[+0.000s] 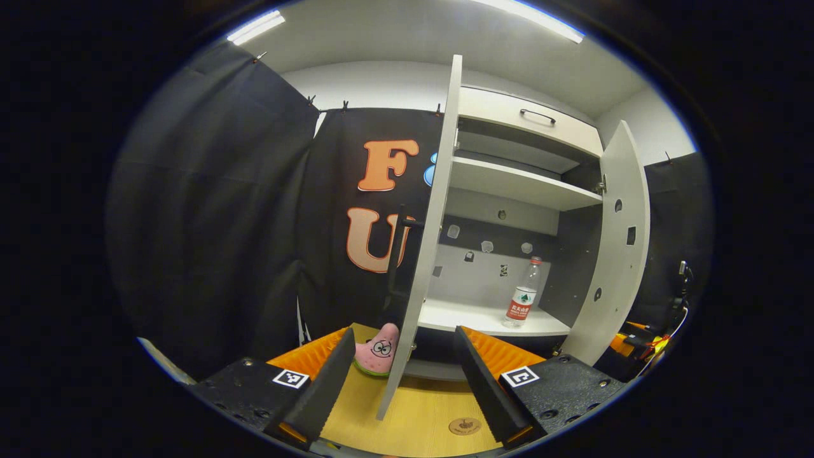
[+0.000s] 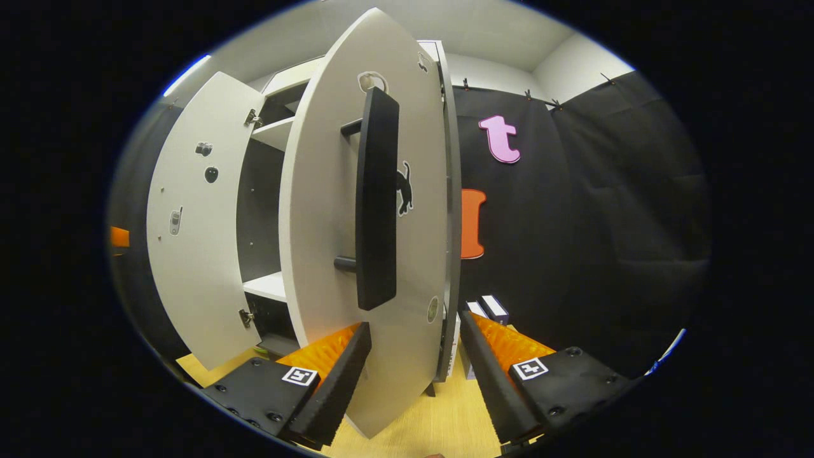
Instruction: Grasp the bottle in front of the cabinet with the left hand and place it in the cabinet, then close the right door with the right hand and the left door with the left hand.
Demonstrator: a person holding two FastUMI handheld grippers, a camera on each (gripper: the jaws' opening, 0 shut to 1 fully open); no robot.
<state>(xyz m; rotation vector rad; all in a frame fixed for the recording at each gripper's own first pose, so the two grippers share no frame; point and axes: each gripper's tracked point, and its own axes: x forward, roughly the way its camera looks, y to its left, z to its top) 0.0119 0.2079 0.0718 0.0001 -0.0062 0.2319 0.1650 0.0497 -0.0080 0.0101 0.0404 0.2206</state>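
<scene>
A red-labelled bottle (image 1: 523,296), its print unreadable, stood lower right inside the cabinet (image 1: 509,184). Left gripper (image 1: 404,375) and right gripper (image 2: 413,375) both gaped, straddling door edges.

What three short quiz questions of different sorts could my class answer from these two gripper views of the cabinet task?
1. True or false: the bottle stands upright on the cabinet's lower shelf.
2. Multiple choice: the right door is A) fully closed, B) open, with the right gripper straddling its edge, C) removed.
3. Short answer: which toy lies on the table beside the left door?

Key: 1 true; 2 B; 3 the pink star plush.
</scene>
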